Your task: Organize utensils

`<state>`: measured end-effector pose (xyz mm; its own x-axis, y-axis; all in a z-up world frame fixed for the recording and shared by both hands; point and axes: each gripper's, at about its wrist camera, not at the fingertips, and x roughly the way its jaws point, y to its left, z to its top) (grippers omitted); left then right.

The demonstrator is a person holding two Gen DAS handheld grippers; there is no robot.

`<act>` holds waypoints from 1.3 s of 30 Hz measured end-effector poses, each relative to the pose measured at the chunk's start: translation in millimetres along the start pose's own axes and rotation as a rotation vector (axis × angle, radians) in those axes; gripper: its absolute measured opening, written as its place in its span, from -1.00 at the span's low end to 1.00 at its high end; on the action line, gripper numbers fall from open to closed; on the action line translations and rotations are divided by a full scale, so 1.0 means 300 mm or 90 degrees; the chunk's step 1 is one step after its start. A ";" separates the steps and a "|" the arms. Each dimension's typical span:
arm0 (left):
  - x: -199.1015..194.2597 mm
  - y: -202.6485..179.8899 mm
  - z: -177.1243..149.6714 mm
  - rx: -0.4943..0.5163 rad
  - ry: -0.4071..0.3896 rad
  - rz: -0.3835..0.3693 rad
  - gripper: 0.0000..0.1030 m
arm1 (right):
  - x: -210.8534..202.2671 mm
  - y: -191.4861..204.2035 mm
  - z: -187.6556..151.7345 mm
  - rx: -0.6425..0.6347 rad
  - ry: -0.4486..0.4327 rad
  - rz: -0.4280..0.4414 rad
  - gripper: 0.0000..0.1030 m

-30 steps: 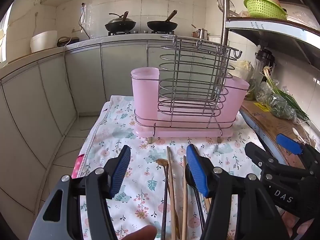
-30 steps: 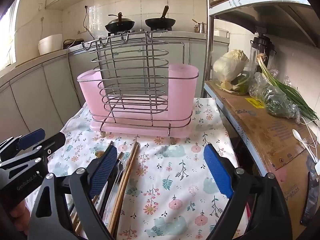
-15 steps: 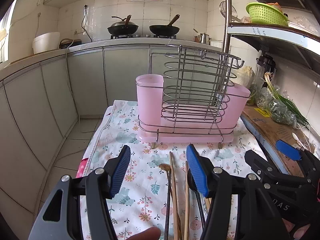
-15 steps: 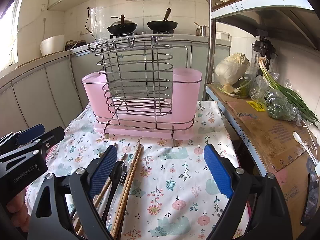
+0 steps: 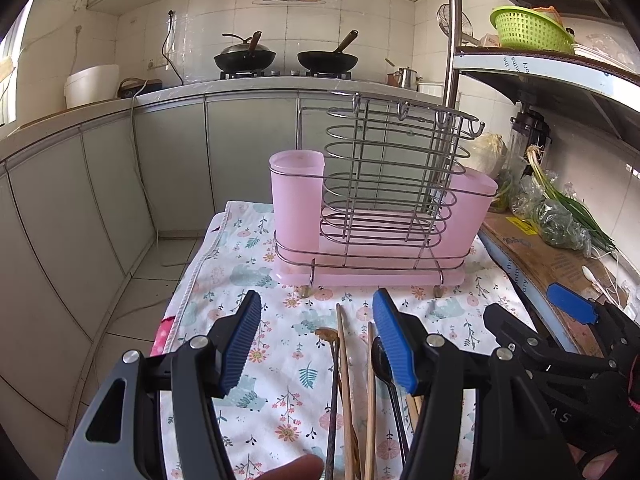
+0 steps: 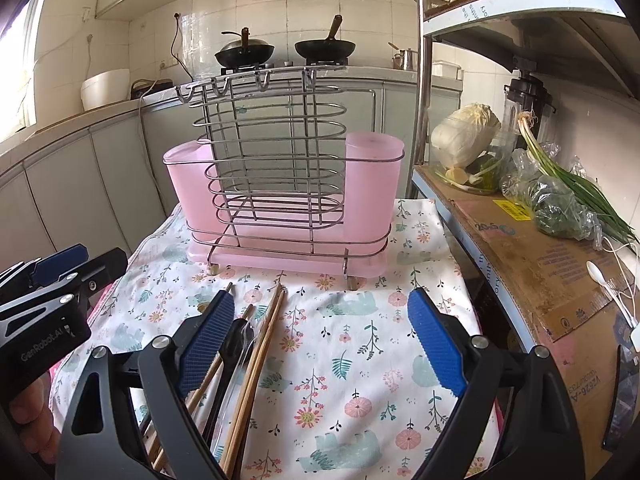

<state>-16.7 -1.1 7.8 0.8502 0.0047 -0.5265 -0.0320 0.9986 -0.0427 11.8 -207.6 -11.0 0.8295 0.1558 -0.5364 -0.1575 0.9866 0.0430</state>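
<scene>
Both grippers hang over a table covered with a floral cloth, and neither holds anything. The left gripper has its blue-padded fingers spread wide, with nothing between them but the cloth below and the upper ends of the utensils. The right gripper is spread just as wide, its pads bare and touching nothing; in the left wrist view it shows at the right edge, above the table's right side. The utensils lie in a loose bundle on the cloth, pointing roughly toward the rack: wooden chopsticks side by side, a dark spoon just beside them under the left gripper's right finger, and a thin dark handle with a small brown tip to their left. In the right wrist view the same bundle runs under and just right of that gripper's left finger. Farther back on the cloth stands the utensil holder, upright: a wire rack with a pink cup at each end on a pink tray, well apart from the bundle. From here both cups look empty, though their insides are only partly visible.
</scene>
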 end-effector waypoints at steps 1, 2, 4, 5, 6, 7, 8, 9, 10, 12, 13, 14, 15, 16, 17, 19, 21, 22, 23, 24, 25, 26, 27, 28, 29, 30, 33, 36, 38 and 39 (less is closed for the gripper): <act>-0.001 0.000 0.000 0.000 0.000 0.000 0.13 | -0.001 0.000 0.000 0.000 0.000 0.000 0.73; -0.001 0.000 0.000 0.000 0.000 0.000 0.13 | -0.001 0.000 0.000 0.000 -0.001 -0.001 0.73; -0.001 0.001 0.001 0.000 0.000 0.000 0.13 | -0.004 0.000 0.001 -0.001 -0.006 -0.003 0.73; 0.000 0.001 0.001 -0.001 0.001 -0.001 0.13 | -0.007 -0.001 0.003 0.000 -0.010 -0.003 0.73; -0.002 0.001 0.001 -0.001 0.001 -0.002 0.13 | -0.012 -0.003 0.005 0.002 -0.016 -0.005 0.73; -0.003 0.000 0.001 -0.001 0.000 -0.001 0.13 | -0.019 -0.004 0.006 0.003 -0.023 -0.007 0.73; -0.004 0.000 0.001 0.000 0.000 -0.001 0.13 | -0.027 -0.005 0.008 0.005 -0.031 -0.008 0.73; -0.002 0.001 0.001 -0.001 0.000 -0.001 0.13 | -0.035 -0.007 0.011 0.007 -0.041 -0.009 0.73; -0.003 0.001 0.001 -0.001 0.000 -0.002 0.13 | -0.044 -0.009 0.013 0.010 -0.052 -0.007 0.73; -0.004 0.000 0.001 -0.001 0.000 -0.001 0.13 | -0.069 -0.012 0.018 0.016 -0.076 -0.005 0.73; -0.003 0.000 0.002 -0.001 0.000 -0.001 0.13 | -0.080 -0.013 0.020 0.018 -0.088 -0.006 0.73; -0.002 0.001 0.002 -0.001 0.000 -0.001 0.13 | -0.091 -0.013 0.022 0.018 -0.100 -0.007 0.73; -0.004 0.001 0.002 -0.001 0.000 -0.002 0.13 | -0.102 -0.014 0.025 0.018 -0.112 -0.009 0.73; -0.004 0.000 0.002 -0.001 0.000 -0.001 0.13 | -0.112 -0.011 0.027 0.015 -0.121 -0.011 0.73; -0.003 0.000 0.002 0.000 0.000 -0.001 0.13 | -0.118 -0.007 0.028 0.011 -0.127 -0.013 0.73; -0.009 -0.001 0.004 -0.001 -0.002 -0.001 0.13 | -0.123 0.000 0.029 0.004 -0.130 -0.013 0.73; -0.017 -0.002 0.006 -0.002 -0.004 -0.002 0.13 | -0.123 0.005 0.029 -0.002 -0.128 -0.012 0.73; -0.021 -0.001 0.006 -0.002 -0.005 -0.002 0.13 | -0.122 0.006 0.027 -0.003 -0.127 -0.012 0.73; -0.024 0.000 0.006 -0.003 -0.006 -0.002 0.13 | -0.122 0.006 0.028 -0.004 -0.127 -0.012 0.73; -0.026 -0.001 0.007 -0.003 -0.007 -0.002 0.13 | -0.124 0.010 0.025 -0.004 -0.127 -0.012 0.73; -0.027 0.001 0.006 -0.004 -0.008 -0.002 0.13 | -0.125 0.009 0.026 -0.003 -0.127 -0.012 0.73; -0.030 0.002 0.005 -0.005 -0.008 -0.002 0.13 | -0.126 0.007 0.028 -0.003 -0.128 -0.013 0.73; -0.030 0.003 0.005 -0.005 -0.008 -0.002 0.13 | -0.126 0.008 0.027 -0.002 -0.127 -0.013 0.73; -0.029 0.003 0.006 -0.005 -0.008 -0.002 0.13 | -0.125 0.009 0.025 -0.002 -0.126 -0.013 0.73; -0.030 0.003 0.006 -0.006 -0.008 -0.003 0.13 | -0.125 0.008 0.026 -0.002 -0.125 -0.014 0.73; -0.032 0.003 0.006 -0.006 -0.009 -0.003 0.13 | -0.125 0.009 0.025 -0.002 -0.125 -0.014 0.73; -0.034 0.003 0.006 -0.006 -0.010 -0.003 0.13 | -0.125 0.009 0.025 -0.002 -0.124 -0.015 0.73; -0.034 0.006 0.004 -0.009 -0.010 -0.003 0.13 | -0.125 0.010 0.024 -0.003 -0.125 -0.016 0.73; -0.034 0.005 0.004 -0.007 -0.011 -0.003 0.13 | -0.125 0.011 0.023 -0.003 -0.124 -0.015 0.73; -0.034 0.006 0.003 -0.007 -0.011 -0.003 0.13 | -0.125 0.010 0.022 -0.003 -0.124 -0.016 0.73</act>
<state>-24.9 0.8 13.9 0.8590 0.0005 -0.5119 -0.0330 0.9980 -0.0544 -16.1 -210.1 14.8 0.9210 0.1386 -0.3640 -0.1383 0.9900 0.0270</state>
